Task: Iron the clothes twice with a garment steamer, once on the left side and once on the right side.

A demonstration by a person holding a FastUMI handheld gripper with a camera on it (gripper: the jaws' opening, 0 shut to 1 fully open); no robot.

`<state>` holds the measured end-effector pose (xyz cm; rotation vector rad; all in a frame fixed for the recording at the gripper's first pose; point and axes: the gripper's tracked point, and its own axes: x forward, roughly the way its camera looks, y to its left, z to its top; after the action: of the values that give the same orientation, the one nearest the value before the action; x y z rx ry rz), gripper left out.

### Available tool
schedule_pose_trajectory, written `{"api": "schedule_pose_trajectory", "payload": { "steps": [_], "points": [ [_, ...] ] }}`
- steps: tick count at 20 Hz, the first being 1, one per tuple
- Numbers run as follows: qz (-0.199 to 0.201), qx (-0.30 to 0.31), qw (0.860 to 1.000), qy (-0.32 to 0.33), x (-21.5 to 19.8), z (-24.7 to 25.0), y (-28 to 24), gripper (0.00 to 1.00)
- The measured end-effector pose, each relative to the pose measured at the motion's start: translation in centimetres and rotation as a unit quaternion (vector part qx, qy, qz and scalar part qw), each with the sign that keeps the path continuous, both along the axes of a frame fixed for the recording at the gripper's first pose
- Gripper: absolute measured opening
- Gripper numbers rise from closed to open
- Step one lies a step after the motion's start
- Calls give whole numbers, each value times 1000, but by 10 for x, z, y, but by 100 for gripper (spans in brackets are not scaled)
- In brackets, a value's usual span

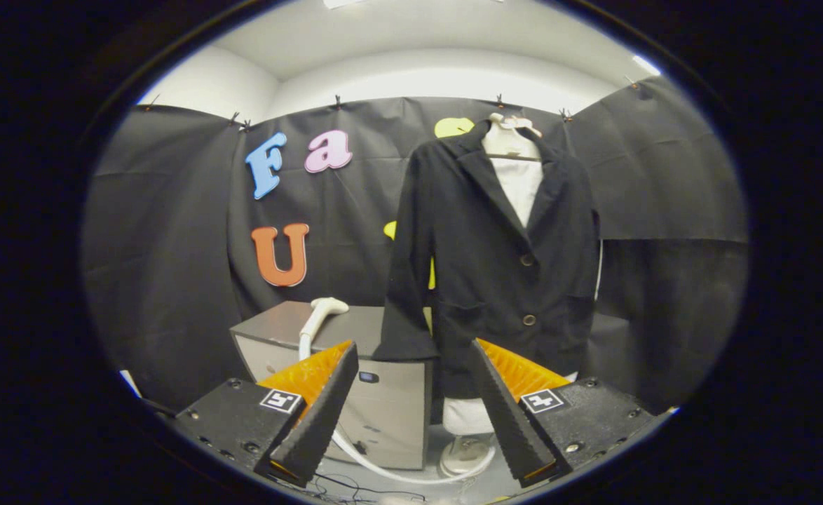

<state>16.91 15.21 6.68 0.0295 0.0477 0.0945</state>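
Gripper (411, 351) hangs back with its fingers wide apart and nothing between them, jacket and steamer both ahead.

The black jacket (495, 259) hangs beyond the fingers on a white mannequin (517, 182), its hem partly hidden by the right finger. The white steamer head (322, 312) rests on the grey cabinet (376, 400) just beside the jacket's sleeve; its hose (397, 470) curls down to the floor, partly lost behind the left finger.

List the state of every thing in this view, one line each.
Black buttoned jacket: hanging on a white mannequin torso, front closed.
White steamer head: lying on the grey box-shaped cabinet, unheld.
White steamer hose: trailing down to the floor.
Gripper: open, fingers wide apart, holding nothing.
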Motion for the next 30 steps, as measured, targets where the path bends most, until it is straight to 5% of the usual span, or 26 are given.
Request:
{"api": "schedule_pose_trajectory", "payload": {
  "steps": [14, 25, 27, 30],
  "points": [
    [110, -31, 987, 115, 228, -39, 205, 99],
    [85, -49, 968, 233, 334, -113, 258, 94],
    [82, -50, 965, 245, 344, -119, 263, 90],
    [75, -55, 963, 252, 344, -123, 265, 69]
  ]
}}
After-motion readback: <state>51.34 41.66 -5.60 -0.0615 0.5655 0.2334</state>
